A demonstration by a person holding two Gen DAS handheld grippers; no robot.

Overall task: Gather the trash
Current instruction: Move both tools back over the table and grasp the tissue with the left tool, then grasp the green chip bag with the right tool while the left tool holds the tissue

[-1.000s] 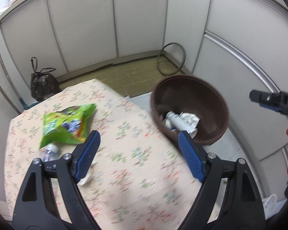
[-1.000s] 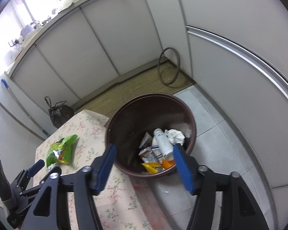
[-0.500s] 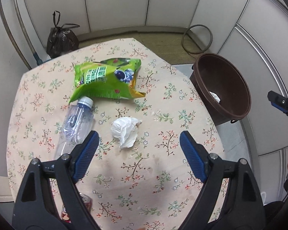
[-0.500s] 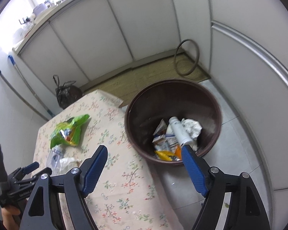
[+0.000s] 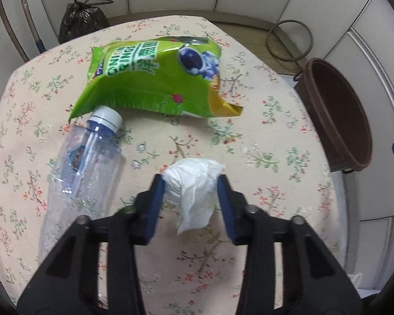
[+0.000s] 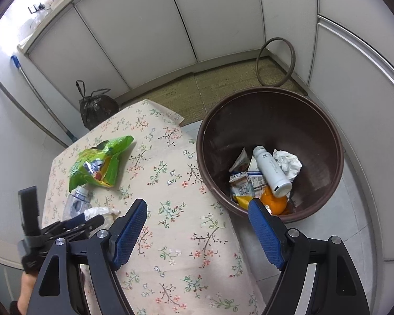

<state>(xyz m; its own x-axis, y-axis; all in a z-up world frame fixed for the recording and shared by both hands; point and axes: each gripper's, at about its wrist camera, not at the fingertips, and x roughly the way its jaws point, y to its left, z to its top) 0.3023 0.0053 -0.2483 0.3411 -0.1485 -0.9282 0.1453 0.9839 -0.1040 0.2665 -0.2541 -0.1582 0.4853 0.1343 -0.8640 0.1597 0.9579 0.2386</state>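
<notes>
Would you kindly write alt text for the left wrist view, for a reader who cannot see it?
The left gripper is closing its blue jaws around a crumpled white tissue on a floral tablecloth. Beyond lie a clear plastic bottle and a green snack bag, with a brown bin at the table's right.

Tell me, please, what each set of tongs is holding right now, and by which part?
The left tongs, jaws closing, clasp the crumpled tissue by its two sides. The right tongs are open and empty.
</notes>
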